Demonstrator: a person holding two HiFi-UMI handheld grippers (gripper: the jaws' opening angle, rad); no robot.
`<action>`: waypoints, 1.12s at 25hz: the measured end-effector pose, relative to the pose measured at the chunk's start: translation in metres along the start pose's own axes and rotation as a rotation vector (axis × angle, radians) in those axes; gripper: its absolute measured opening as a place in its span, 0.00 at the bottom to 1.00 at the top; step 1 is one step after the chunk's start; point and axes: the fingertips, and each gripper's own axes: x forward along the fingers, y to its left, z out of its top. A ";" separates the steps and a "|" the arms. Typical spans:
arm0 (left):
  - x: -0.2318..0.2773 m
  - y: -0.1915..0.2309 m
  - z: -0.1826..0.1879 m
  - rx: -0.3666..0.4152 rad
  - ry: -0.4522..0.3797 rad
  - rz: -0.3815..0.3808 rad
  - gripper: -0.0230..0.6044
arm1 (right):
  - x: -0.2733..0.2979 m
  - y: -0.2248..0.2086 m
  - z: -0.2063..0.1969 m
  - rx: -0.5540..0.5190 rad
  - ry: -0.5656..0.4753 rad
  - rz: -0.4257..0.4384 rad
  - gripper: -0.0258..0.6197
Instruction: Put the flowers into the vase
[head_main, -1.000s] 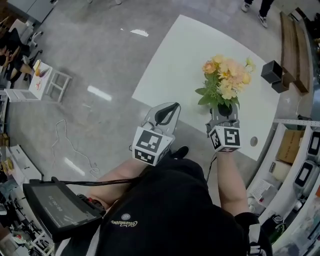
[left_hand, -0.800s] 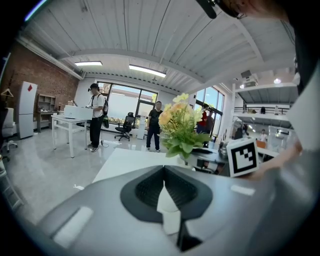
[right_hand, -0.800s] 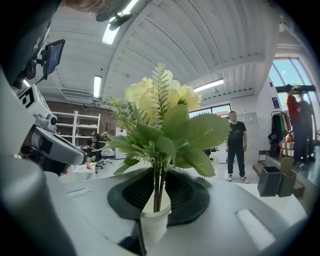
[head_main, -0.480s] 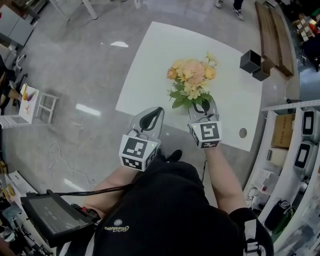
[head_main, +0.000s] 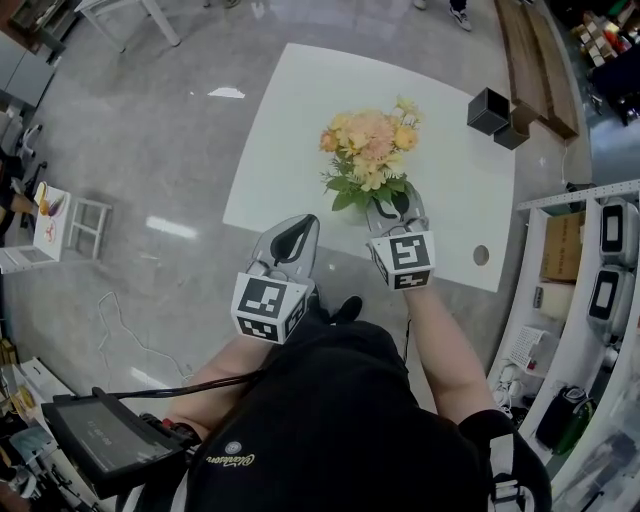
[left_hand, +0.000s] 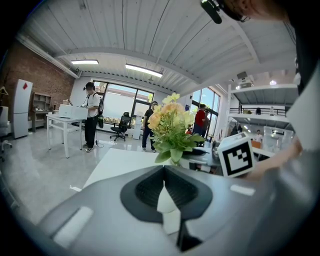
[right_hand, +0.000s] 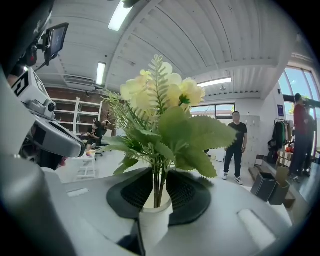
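A bunch of peach and yellow flowers (head_main: 365, 150) with green leaves stands upright on the white table (head_main: 300, 110), near its front edge. In the right gripper view its stems (right_hand: 159, 187) run down into a white vase (right_hand: 152, 222) between my jaws. My right gripper (head_main: 388, 207) sits at the bouquet's base; its jaws have just been opening and the pads (right_hand: 187, 192) stand clear of the stems on both sides. My left gripper (head_main: 295, 232) hovers off the table's front edge, left of the flowers (left_hand: 170, 117), with its tips together and nothing in it.
Two black boxes (head_main: 488, 110) stand at the table's far right corner, beside a wooden bench (head_main: 530, 60). Shelving with equipment (head_main: 600, 270) lines the right side. People stand beyond the table (right_hand: 236, 145), and one stands by a desk (left_hand: 90, 115).
The head view has swung, so table and flowers now sit further left in the picture. Both grippers keep their places relative to the bouquet.
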 end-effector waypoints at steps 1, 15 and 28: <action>0.000 -0.001 0.000 -0.001 0.001 -0.002 0.05 | -0.001 0.000 -0.001 0.001 0.006 0.002 0.17; -0.001 -0.006 0.001 -0.004 -0.007 -0.021 0.05 | -0.003 0.001 -0.003 0.005 0.061 0.011 0.22; -0.003 -0.006 0.000 -0.005 -0.015 -0.019 0.05 | -0.001 0.001 -0.006 0.090 0.085 0.054 0.31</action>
